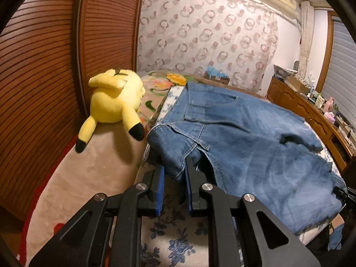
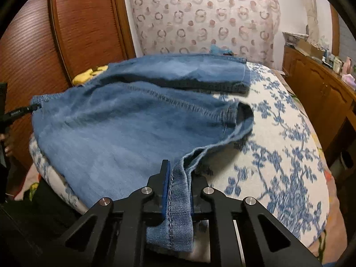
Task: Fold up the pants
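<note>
Denim is pinched in both my grippers: my left gripper [image 1: 174, 166] clamps the waistband corner of the faded blue denim pants [image 1: 244, 138], my right gripper [image 2: 179, 178] clamps a stitched hem of a leg. Outward from my fingers, the pants lie spread on the white bedspread with blue flowers [image 2: 278, 155], the two legs one beside the other, the nearer one rumpled. I judge the fold barely begun: both ends gripped, nothing yet doubled over. A yellow plush toy [image 1: 115, 102] sits beside the waistband, against the brown slatted wardrobe door [image 1: 40, 66].
</note>
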A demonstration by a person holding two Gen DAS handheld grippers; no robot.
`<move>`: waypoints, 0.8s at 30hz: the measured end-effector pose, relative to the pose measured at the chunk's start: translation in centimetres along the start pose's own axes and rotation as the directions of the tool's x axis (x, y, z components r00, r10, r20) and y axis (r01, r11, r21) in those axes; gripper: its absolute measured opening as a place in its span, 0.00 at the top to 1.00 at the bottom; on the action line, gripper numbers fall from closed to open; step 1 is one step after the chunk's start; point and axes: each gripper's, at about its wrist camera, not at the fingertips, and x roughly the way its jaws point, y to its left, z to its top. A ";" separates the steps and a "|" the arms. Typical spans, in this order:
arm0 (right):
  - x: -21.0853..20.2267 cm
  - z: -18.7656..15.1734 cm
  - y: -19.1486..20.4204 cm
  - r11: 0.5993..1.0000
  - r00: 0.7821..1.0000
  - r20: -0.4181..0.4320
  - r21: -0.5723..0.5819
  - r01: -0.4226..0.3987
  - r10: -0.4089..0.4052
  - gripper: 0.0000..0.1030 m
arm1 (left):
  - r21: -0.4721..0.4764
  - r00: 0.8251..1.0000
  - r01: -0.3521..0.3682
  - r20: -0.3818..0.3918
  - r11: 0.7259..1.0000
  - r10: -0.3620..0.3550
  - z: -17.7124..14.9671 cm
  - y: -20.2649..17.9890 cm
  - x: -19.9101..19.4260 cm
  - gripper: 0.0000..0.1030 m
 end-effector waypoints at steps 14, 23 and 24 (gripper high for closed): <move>0.5 6.8 -3.0 1.000 0.989 0.145 -0.016 -0.008 0.011 0.88 | 0.087 0.993 0.074 0.089 0.993 -0.081 5.7 -4.4 0.2 0.86; 2.7 9.5 -4.2 1.000 0.993 0.114 0.013 -0.028 0.027 0.88 | 0.083 0.994 0.068 0.076 0.994 -0.074 8.2 -4.9 2.3 0.88; 2.6 10.0 -4.4 0.999 0.992 0.122 0.015 -0.031 0.029 0.88 | 0.083 0.994 0.067 0.081 0.994 -0.074 8.8 -5.0 2.4 0.88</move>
